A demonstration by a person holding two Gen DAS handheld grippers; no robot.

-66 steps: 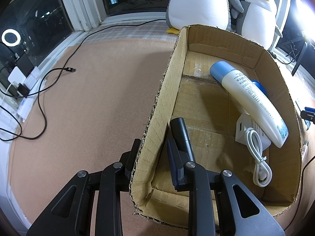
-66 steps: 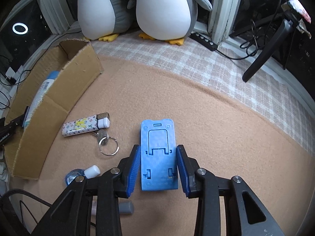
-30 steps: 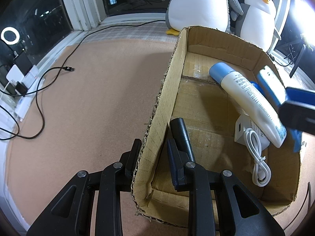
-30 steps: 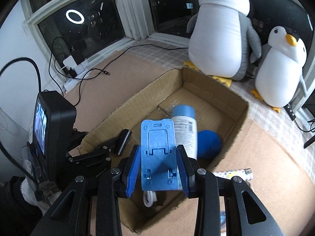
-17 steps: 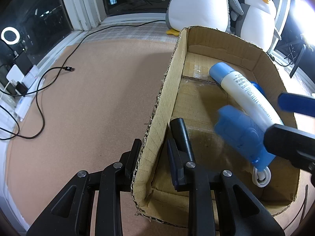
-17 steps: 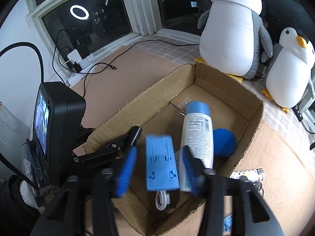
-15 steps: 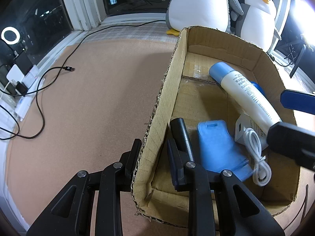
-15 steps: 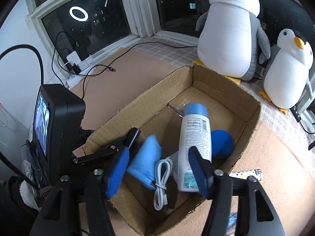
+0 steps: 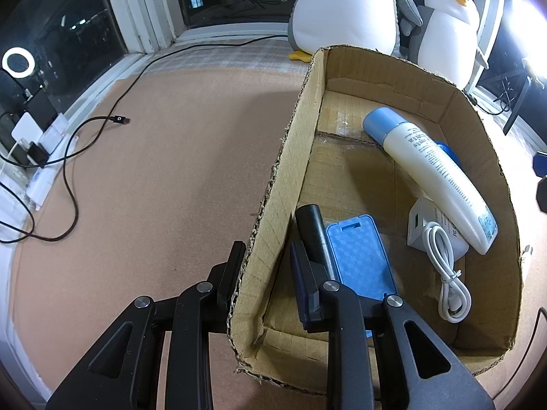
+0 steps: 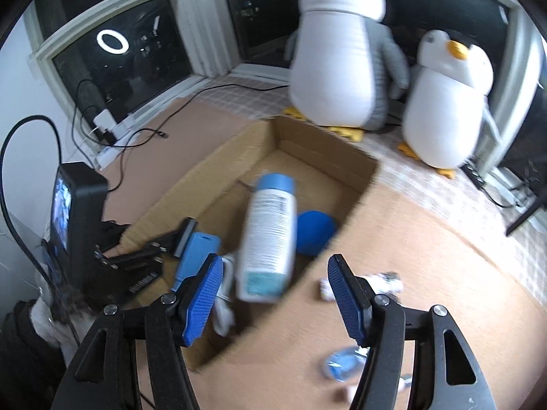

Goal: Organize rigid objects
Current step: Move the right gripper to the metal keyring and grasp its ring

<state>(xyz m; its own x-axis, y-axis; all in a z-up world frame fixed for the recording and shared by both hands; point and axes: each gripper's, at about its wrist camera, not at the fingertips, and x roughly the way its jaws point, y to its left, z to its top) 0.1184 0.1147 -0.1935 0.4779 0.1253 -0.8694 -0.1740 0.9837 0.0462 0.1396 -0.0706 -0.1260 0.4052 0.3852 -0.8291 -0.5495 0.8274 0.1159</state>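
Observation:
My left gripper (image 9: 266,270) is shut on the long side wall of the cardboard box (image 9: 294,157), one finger outside and one inside. Flat in the box lies the blue phone stand (image 9: 359,256), beside a black cylinder (image 9: 312,232). A white bottle with a blue cap (image 9: 430,174) leans across a white charger with its cable (image 9: 441,249). My right gripper (image 10: 275,266) hangs open and empty above the box's near edge (image 10: 318,136); the stand (image 10: 196,253) and bottle (image 10: 270,235) show below it. This view is blurred.
On the mat to the right of the box lie a patterned lighter (image 10: 379,282) and a small clear-blue item (image 10: 342,364). Two plush penguins (image 10: 338,54) stand behind the box. Black cables (image 9: 71,184) and a power strip (image 9: 41,177) run along the left window sill.
The right gripper opened and let go of the blue stand, which dropped into the box and now lies flat. That gripper then drew back to the right. The left gripper kept still.

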